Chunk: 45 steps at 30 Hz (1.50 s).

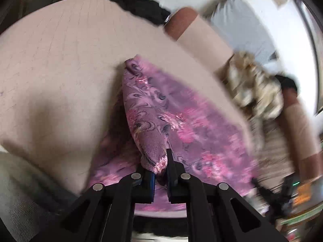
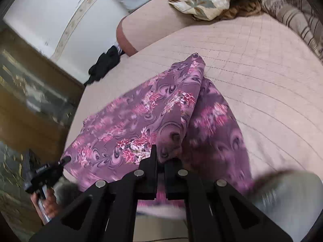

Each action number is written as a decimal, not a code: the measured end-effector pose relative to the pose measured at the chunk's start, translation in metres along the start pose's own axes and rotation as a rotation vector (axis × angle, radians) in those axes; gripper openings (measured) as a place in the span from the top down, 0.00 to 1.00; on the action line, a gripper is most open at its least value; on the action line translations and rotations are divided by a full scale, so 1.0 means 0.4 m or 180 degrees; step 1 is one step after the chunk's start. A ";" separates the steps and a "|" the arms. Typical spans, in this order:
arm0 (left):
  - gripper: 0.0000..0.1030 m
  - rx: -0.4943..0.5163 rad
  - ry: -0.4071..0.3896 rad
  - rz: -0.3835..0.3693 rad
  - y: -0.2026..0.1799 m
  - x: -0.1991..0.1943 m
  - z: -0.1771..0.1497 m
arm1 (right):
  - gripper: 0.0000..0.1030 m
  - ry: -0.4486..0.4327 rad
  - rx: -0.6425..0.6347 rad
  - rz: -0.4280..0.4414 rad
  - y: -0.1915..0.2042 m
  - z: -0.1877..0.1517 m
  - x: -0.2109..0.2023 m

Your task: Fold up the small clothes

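The purple flowery cloth (image 2: 153, 109) lay on a pinkish quilted bed (image 2: 262, 70), with its near part lifted up off the bed. The left claw (image 1: 161, 161) was pinched almost shut on a bunched-up fold of the cloth, and the fabric poked out between its two fingers. The right claw (image 2: 160, 157) was also pinched nearly shut on an edge of the same cloth, and the cloth hung down from it like a little tent. In the right camera view the left claw showed low on the left side, close to the cloth's near edge. One long crease ran up the middle of the cloth toward its far tip, so one side seemed to lie partly over the other. It looked like the folding had only begun. The cloth was not yet a neat flat shape, and both held edges likely still had to be carried over and laid down. More folds probably had to come after that. A dark garment (image 2: 105, 64) lay at the far edge of the bed. A crumpled leafy blanket (image 2: 201, 0) sat further back. The pictures were a bit blurry at the sides.
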State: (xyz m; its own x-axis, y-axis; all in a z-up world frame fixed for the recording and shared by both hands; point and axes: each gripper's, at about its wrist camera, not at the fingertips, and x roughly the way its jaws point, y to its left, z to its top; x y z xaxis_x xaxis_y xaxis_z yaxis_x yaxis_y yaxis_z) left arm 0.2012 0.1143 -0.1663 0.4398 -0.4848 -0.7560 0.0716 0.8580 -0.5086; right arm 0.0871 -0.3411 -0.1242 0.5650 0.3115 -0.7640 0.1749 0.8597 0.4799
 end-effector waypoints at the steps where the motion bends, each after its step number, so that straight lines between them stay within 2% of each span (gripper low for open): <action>1: 0.93 0.0049 0.0094 0.0127 0.006 0.034 -0.013 | 0.96 0.0082 -0.0085 -0.0181 0.001 -0.011 0.026; 3: 0.93 -0.0006 0.0357 0.0271 0.012 0.093 -0.030 | 0.96 0.0277 -0.0072 -0.0437 -0.024 -0.020 0.089; 5: 0.93 0.0150 0.0286 0.0300 -0.012 0.078 -0.036 | 0.96 0.0370 0.0017 -0.0627 -0.035 -0.017 0.122; 7: 0.93 0.0323 0.0211 0.0373 -0.029 0.059 -0.041 | 0.96 0.0257 -0.0048 -0.0769 -0.020 -0.011 0.106; 9: 0.93 0.0248 0.0285 0.0374 -0.006 0.069 -0.043 | 0.96 0.0298 -0.0102 -0.0884 -0.013 -0.018 0.117; 10: 0.93 0.0161 0.0366 0.0392 0.013 0.083 -0.038 | 0.96 0.0357 -0.0120 -0.0922 -0.010 -0.028 0.131; 11: 0.93 0.0018 0.0400 0.0303 0.031 0.081 -0.031 | 0.96 0.0415 -0.0105 -0.0925 -0.013 -0.028 0.140; 12: 0.93 -0.0017 0.0308 0.0229 0.034 0.058 -0.026 | 0.96 0.0375 -0.0078 -0.0867 -0.009 -0.034 0.120; 14: 0.93 0.0102 0.0168 0.0288 0.032 0.025 -0.029 | 0.96 0.0181 -0.0236 -0.0892 0.021 -0.045 0.063; 15: 0.93 0.0137 0.0197 0.0325 0.030 0.031 -0.034 | 0.96 0.0155 -0.0304 -0.0925 0.031 -0.051 0.057; 17: 0.90 0.0170 0.0426 0.0482 0.041 0.084 -0.043 | 0.96 0.0326 -0.0332 -0.0983 0.012 -0.058 0.106; 18: 0.88 0.0200 0.0569 0.0583 0.040 0.110 -0.046 | 0.95 0.0549 -0.0229 -0.1040 -0.019 -0.057 0.155; 19: 0.87 0.0256 0.0602 0.0663 0.032 0.117 -0.050 | 0.94 0.0664 -0.0102 -0.1010 -0.036 -0.053 0.176; 20: 0.85 0.0360 0.0543 0.0702 0.018 0.108 -0.052 | 0.94 0.0620 -0.0059 -0.1000 -0.043 -0.045 0.169; 21: 0.73 0.0418 0.0491 0.0724 0.011 0.094 -0.052 | 0.86 0.0511 -0.0077 -0.0996 -0.037 -0.038 0.149; 22: 0.55 0.0414 0.0409 0.0794 0.012 0.069 -0.046 | 0.78 0.0417 -0.0116 -0.1012 -0.027 -0.037 0.131; 23: 0.49 0.0353 0.0277 0.0831 0.021 0.044 -0.040 | 0.58 0.0278 -0.0146 -0.1016 -0.017 -0.037 0.105; 24: 0.46 0.0282 0.0085 0.0835 0.031 0.010 -0.037 | 0.41 0.0151 -0.0167 -0.0972 -0.010 -0.038 0.082; 26: 0.39 0.0157 -0.0250 0.0787 0.049 -0.053 -0.027 | 0.40 -0.0171 -0.0270 -0.0724 0.015 -0.042 0.020; 27: 0.30 0.0109 -0.0312 0.0804 0.057 -0.068 -0.019 | 0.40 -0.0229 -0.0308 -0.0669 0.033 -0.039 0.008; 30: 0.29 0.0249 -0.0134 0.0912 0.055 -0.038 0.001 | 0.39 -0.0278 -0.0484 -0.0340 0.098 -0.035 -0.022; 32: 0.29 0.0403 -0.0014 0.1075 0.039 0.007 0.007 | 0.37 -0.0186 -0.0629 -0.0089 0.159 -0.018 -0.011; 34: 0.29 0.0401 -0.0005 0.0995 0.043 0.038 0.003 | 0.36 -0.0089 -0.0725 0.0233 0.235 0.008 0.022; 37: 0.30 0.0218 0.0096 0.0938 0.090 0.064 0.006 | 0.31 0.0228 -0.0818 0.0703 0.340 0.034 0.090; 39: 0.30 0.0043 0.0199 0.0896 0.130 0.071 0.005 | 0.31 0.0442 -0.0905 0.0788 0.415 0.047 0.138; 41: 0.30 -0.0213 0.0313 0.0722 0.169 0.078 0.006 | 0.31 0.0608 -0.1024 0.0767 0.481 0.062 0.201; 45: 0.32 -0.0180 0.0355 0.0598 0.158 0.083 0.001 | 0.31 0.1032 -0.1135 0.0648 0.601 0.090 0.343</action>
State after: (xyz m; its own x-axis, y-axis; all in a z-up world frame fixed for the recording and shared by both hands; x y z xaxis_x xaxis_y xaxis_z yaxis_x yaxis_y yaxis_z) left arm 0.2206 0.1524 -0.2232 0.3387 -0.3358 -0.8790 -0.0539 0.9257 -0.3744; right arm 0.2357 -0.1064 -0.0980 0.2705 0.5476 -0.7919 -0.2298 0.8355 0.4992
